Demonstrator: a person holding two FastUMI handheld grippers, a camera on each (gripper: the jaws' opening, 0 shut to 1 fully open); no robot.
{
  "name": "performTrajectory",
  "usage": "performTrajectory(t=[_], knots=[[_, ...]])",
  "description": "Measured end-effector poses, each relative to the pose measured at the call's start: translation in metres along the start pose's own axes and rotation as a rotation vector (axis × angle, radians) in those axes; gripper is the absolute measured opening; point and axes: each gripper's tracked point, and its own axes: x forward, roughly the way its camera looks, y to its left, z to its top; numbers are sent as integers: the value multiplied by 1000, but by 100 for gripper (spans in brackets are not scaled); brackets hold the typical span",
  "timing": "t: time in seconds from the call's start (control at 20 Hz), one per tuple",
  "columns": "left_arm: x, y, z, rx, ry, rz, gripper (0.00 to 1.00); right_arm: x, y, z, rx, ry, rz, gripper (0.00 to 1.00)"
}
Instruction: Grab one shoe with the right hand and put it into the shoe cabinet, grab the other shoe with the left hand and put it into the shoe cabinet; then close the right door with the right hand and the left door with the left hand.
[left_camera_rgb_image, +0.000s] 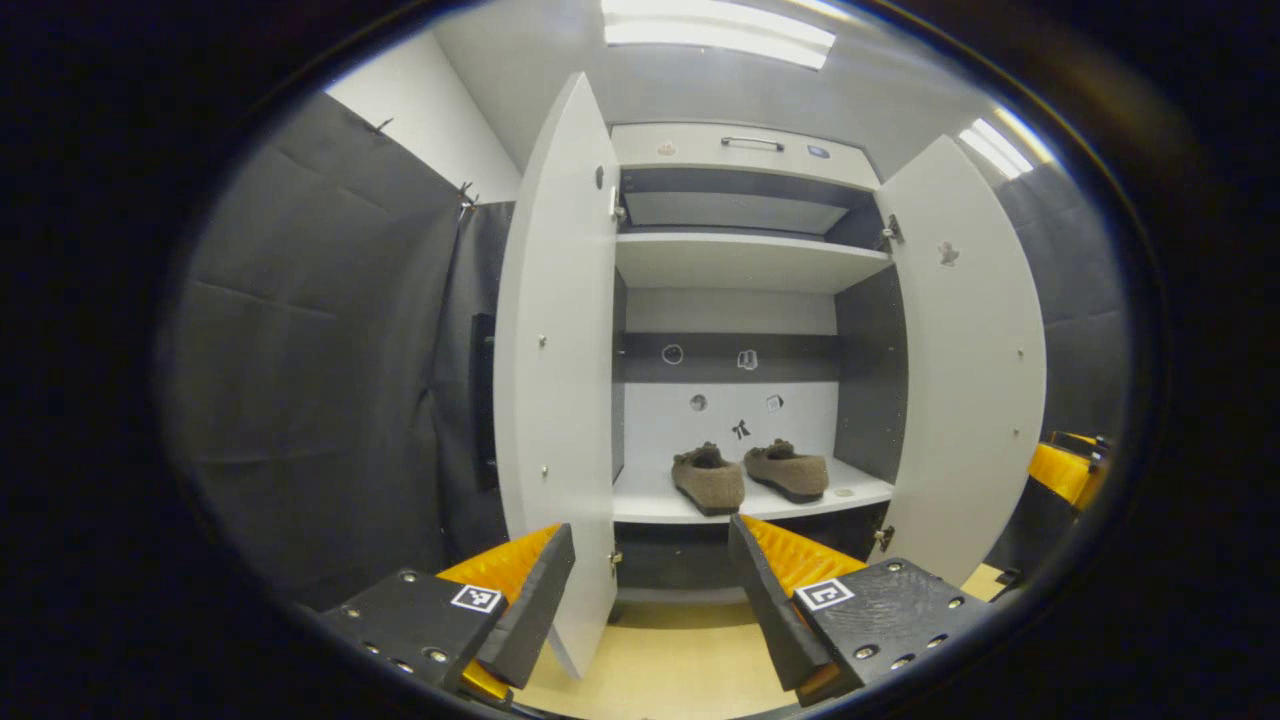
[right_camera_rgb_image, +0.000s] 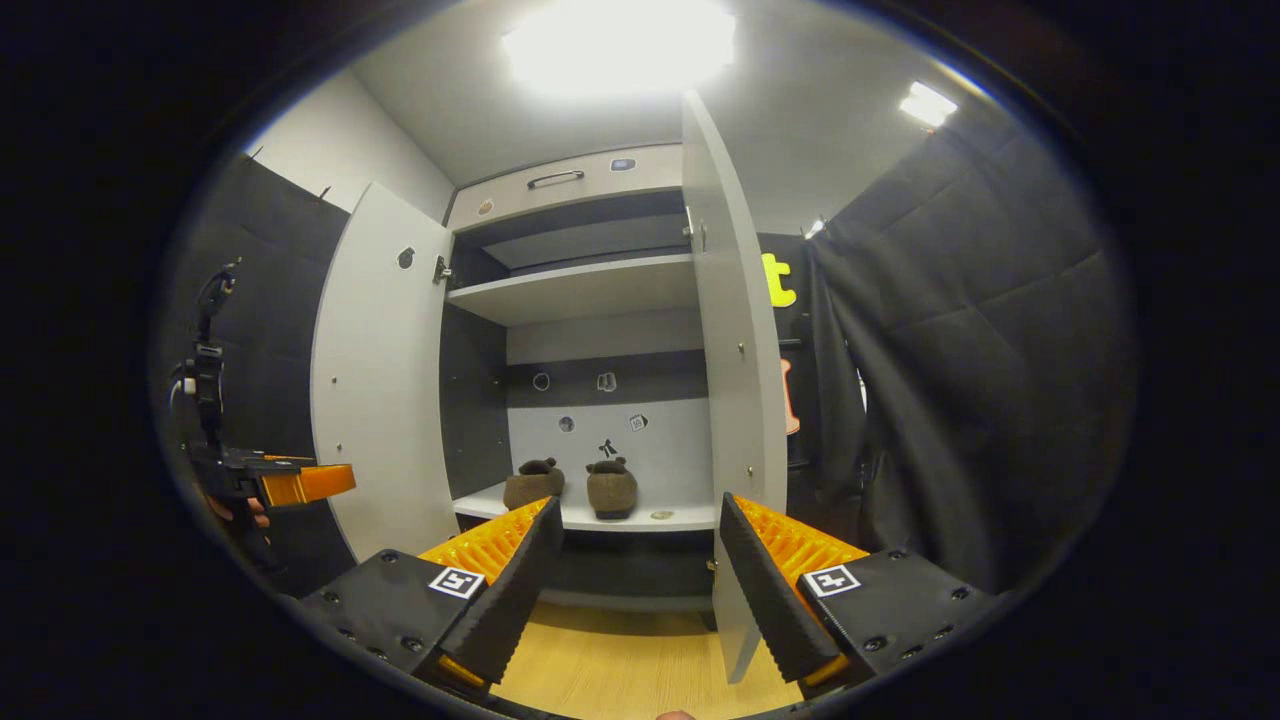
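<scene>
Two brown fuzzy shoes stand side by side on the white lower shelf of the shoe cabinet, one shoe (left_camera_rgb_image: 708, 478) (right_camera_rgb_image: 533, 483) left of the other shoe (left_camera_rgb_image: 788, 468) (right_camera_rgb_image: 611, 487). Both white doors stand wide open: the left door (left_camera_rgb_image: 555, 380) (right_camera_rgb_image: 375, 380) and the right door (left_camera_rgb_image: 965, 370) (right_camera_rgb_image: 730, 380). My left gripper (left_camera_rgb_image: 650, 590) is open, and the left door's lower front edge shows in its gap near the left finger. My right gripper (right_camera_rgb_image: 635, 580) is open too, with the right door's edge beside its right finger. A hand holds the left gripper (right_camera_rgb_image: 290, 483) at far left.
An upper shelf (left_camera_rgb_image: 745, 262) and a top drawer with a handle (left_camera_rgb_image: 750, 143) sit above the shoes. Black cloth walls close in on both sides. Light wooden floor (left_camera_rgb_image: 660, 660) lies below the cabinet. The right gripper (left_camera_rgb_image: 1065, 470) shows at the far right, beyond the right door.
</scene>
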Motion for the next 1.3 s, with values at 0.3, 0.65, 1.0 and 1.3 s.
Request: performTrajectory(t=[0.3, 0.65, 1.0, 1.3], knots=[[-4, 14, -6, -2, 12, 23, 90, 6, -75, 8, -9, 12, -162, 99], [-5, 29, -11, -11, 18, 51, 96, 21, -151, 44, -30, -41, -373, 97], [-7, 48, -16, -20, 28, 96, 96, 47, -167, 54, -59, -28, -459, 97], [-11, 70, -16, -19, 31, 122, 97, 51, -158, 57, -140, -31, -468, 97]])
